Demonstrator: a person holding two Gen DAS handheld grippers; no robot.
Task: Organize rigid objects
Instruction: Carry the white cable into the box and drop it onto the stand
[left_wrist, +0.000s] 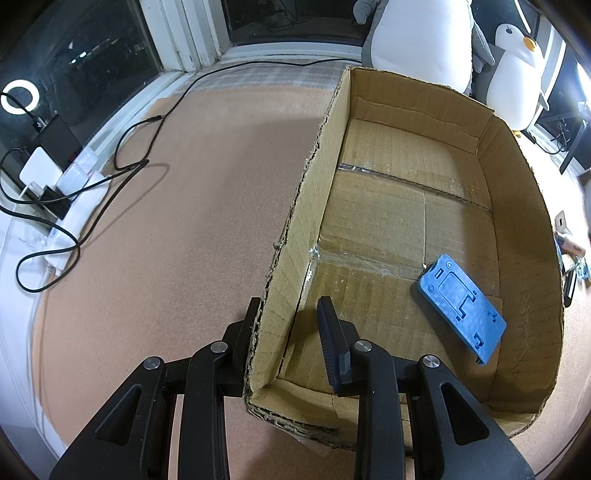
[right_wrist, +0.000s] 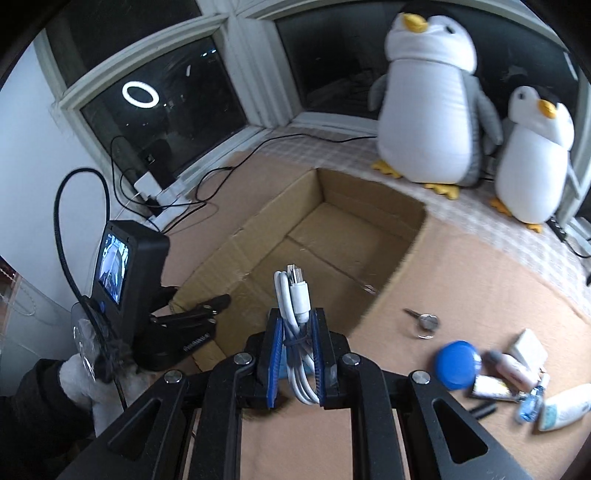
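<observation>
Left gripper (left_wrist: 286, 314): fingers spread apart, straddling the near-left wall of the cardboard box (left_wrist: 317, 155); one finger (left_wrist: 245, 332) outside the wall, the other (left_wrist: 332, 343) inside, low over the box floor. Whether either finger touches the cardboard cannot be told.

Right gripper (right_wrist: 297, 345): raised above the near edge of the cardboard box (right_wrist: 399, 258), tilted forward and down; blue-padded fingers closed against a bundled white USB cable (right_wrist: 295, 295), whose plug end stands up above the fingertips and whose loop hangs below them.

Contents of box: one blue plastic holder (left_wrist: 461, 302), flat on the floor near the right wall, at an angle. Clear tape runs across the floor seams.

Loose items on the surface right of the box, right wrist view: key (right_wrist: 424, 320); blue round lid (right_wrist: 457, 363); small white block (right_wrist: 526, 349); several tubes and a small bottle in a blurred cluster (right_wrist: 517, 387).

Surface: tan cork-like mat (left_wrist: 184, 206), with a checked cloth (right_wrist: 332, 151) at its far edge.

Room: dark windows with white frames, a ring light reflected (right_wrist: 140, 94); two plush penguins, large (right_wrist: 428, 99) and small (right_wrist: 535, 155), beyond the box; black cables (left_wrist: 129, 155) and a white power strip (left_wrist: 74, 181) at left.
</observation>
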